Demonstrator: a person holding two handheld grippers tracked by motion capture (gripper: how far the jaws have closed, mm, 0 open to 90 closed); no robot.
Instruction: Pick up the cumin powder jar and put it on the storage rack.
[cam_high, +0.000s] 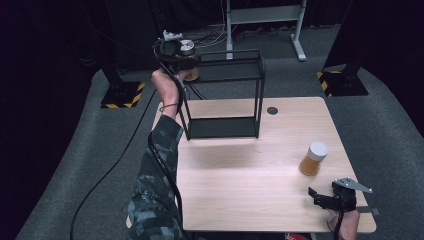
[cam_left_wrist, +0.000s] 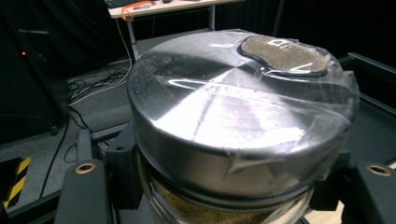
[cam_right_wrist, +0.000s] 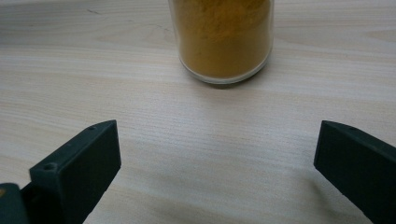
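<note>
We see a wood desk (cam_high: 250, 170) with a black wire shelf (cam_high: 225, 95) standing at its far left corner. Our left gripper (cam_left_wrist: 224, 186) holds a jar with a silver lid (cam_left_wrist: 233, 116) up at the left end of the shelf's top level, its jaws pressed tight on the glass just under the lid. A second jar with a white lid (cam_high: 314, 158) stands near the desk's right edge. Our right gripper (cam_right_wrist: 217, 163) waits just in front of it, near the right front corner, with its jaws wide apart and nothing in them.

We think the held jar is going on the top shelf. We should keep it straight, lower it slowly until it sits flat, then let go.

The left gripper view shows clear tape over the silver lid. The right gripper view shows yellow powder in the other jar.
</note>
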